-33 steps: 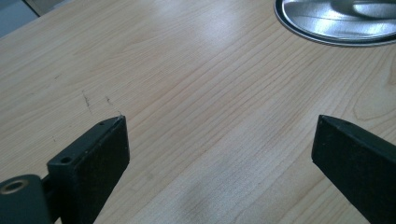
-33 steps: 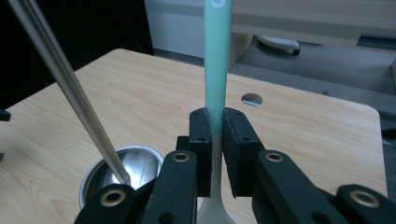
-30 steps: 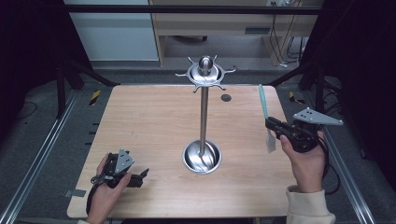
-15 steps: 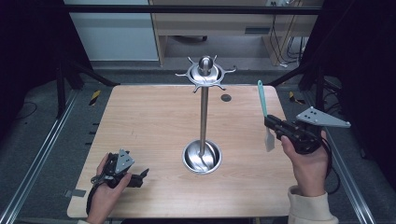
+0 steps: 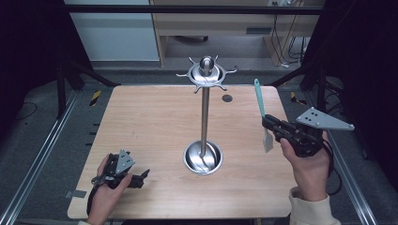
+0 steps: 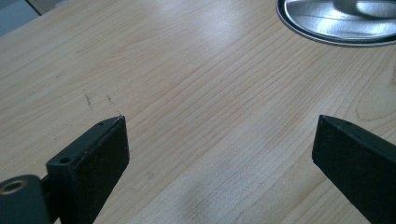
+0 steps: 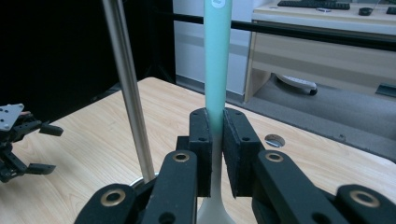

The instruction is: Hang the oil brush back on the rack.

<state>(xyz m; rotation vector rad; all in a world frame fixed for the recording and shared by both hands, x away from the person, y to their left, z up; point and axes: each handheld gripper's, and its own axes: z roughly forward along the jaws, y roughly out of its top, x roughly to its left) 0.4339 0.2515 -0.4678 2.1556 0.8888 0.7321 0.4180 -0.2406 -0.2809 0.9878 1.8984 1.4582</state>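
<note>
Since a second ago the right gripper (image 5: 268,123) has lifted slightly, tipping the spatula (image 5: 261,108) more upright near the desk's (image 5: 141,122) right edge. Its jaws clamp the spatula's neck, teal handle above, pale blade below. The left gripper (image 5: 141,176) rests near the front-left corner, jaws apart, beside the stand (image 5: 204,112).

We see the spatula (image 7: 217,60) cut off at both ends, its neck hidden between the right gripper's (image 7: 215,149) jaws.
</note>
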